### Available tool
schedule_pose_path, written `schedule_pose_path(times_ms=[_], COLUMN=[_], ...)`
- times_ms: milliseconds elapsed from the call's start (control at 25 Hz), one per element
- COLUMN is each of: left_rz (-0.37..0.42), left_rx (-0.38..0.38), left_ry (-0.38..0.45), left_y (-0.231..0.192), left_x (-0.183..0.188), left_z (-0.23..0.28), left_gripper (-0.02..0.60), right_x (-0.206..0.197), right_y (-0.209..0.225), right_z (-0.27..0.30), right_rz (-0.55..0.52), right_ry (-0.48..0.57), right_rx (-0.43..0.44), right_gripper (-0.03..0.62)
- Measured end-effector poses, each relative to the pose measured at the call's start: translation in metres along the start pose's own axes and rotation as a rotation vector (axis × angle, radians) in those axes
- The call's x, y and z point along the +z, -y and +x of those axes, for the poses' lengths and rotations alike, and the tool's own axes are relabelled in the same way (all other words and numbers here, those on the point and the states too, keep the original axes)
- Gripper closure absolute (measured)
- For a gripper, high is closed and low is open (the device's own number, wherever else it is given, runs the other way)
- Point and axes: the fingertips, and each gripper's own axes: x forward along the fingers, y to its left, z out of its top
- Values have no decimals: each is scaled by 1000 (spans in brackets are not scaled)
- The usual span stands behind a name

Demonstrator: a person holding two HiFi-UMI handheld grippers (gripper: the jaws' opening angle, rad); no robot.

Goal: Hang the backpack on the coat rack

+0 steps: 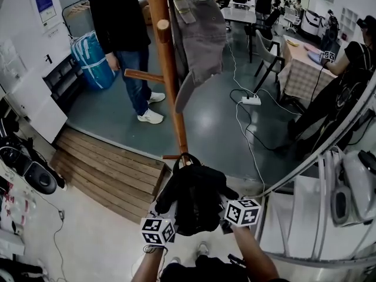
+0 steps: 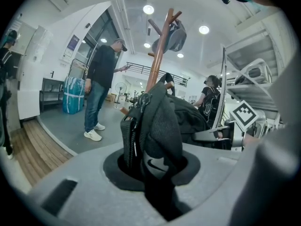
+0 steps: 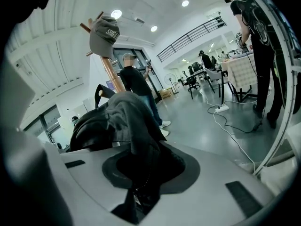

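Showing the backpack carried between both hands, left gripper and right gripper each clamped on its fabric; its top loop faces the coat rack directly ahead, with a free peg higher, left of the pole.

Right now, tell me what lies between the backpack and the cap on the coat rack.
Only a bare stretch of the coat rack's pole separates the backpack from the cap. Nothing else hangs there. The head view shows it.
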Motion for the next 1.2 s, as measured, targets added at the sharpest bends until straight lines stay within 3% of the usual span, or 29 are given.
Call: schedule_pose_path(times_ms=[1200], left_rz=[-82], left_rx=[24], left_ry=[-86], left_y=[-41], left_x=[-25], left_z=[58], left_gripper=[495], right_x=[-12], right_y=[28], right_z=[61], right_rz=[15], right_ry=[-93], right_rx=[-35], right_gripper=[511])
